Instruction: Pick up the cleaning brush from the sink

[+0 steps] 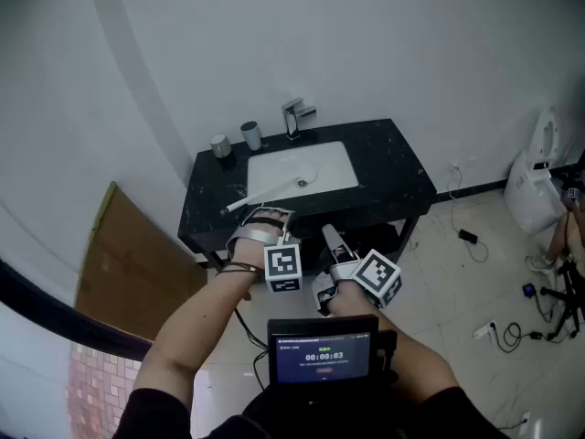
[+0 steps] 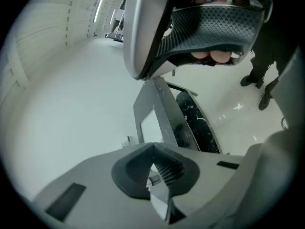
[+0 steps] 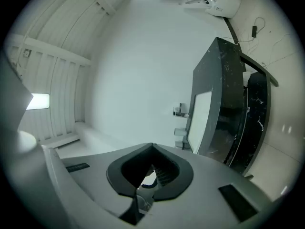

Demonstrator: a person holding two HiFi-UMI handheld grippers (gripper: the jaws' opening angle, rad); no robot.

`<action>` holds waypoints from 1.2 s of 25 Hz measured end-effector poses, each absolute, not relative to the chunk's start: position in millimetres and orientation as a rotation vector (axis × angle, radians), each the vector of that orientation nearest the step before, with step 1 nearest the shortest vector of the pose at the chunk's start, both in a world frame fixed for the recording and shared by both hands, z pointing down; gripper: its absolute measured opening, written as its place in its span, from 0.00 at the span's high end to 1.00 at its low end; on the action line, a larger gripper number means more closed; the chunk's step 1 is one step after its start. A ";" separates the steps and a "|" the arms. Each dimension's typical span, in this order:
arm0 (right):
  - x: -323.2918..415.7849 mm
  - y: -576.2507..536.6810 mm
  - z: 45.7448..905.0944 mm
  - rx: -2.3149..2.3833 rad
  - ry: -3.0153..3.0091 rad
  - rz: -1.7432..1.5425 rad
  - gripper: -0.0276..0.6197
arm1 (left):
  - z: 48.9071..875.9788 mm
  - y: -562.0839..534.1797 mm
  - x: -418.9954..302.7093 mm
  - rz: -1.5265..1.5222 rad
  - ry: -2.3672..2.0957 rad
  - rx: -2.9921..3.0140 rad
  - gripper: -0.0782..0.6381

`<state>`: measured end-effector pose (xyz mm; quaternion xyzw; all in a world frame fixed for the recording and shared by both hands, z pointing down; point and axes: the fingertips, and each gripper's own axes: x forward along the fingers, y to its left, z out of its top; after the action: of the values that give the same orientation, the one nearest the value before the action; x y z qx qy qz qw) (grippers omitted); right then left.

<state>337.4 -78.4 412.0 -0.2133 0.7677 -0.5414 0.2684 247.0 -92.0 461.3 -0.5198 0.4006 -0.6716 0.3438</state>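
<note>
- Held short of the black worktop [image 1: 395,166], side by side and clear of it: left gripper [image 1: 273,216] and right gripper [image 1: 328,236].
- On the left gripper, fingers [image 2: 130,172] pressed together, nothing between.
- On the right gripper, fingers [image 3: 127,170] likewise closed and empty.
- In the white sink [image 1: 340,166], slanting out over its front-left rim: cleaning brush [image 1: 260,196], white, untouched.
- Behind the sink, a faucet [image 1: 292,117]; left of it, two grey cups [image 1: 220,144].
</note>
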 end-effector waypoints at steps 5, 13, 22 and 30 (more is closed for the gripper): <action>329.8 -76.6 410.7 -0.550 2.021 -1.487 0.96 | 458.1 -88.0 241.2 -1.734 1.038 -1.349 0.87; 295.4 -72.3 406.9 -0.566 2.052 -1.466 0.96 | 454.7 -79.6 211.3 -1.713 1.054 -1.369 0.87; 212.5 -67.7 397.8 -0.601 2.197 -1.388 0.96 | 451.8 -49.2 119.8 -1.660 1.229 -1.554 0.87; 115.4 -107.4 385.6 -0.647 2.334 -1.329 0.96 | 435.9 -60.4 24.8 -1.569 1.368 -1.682 0.87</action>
<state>115.4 -107.4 385.6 -0.2299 0.8296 -0.4726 0.1884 24.8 -60.4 435.9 -0.6117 0.4974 -0.5704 0.2305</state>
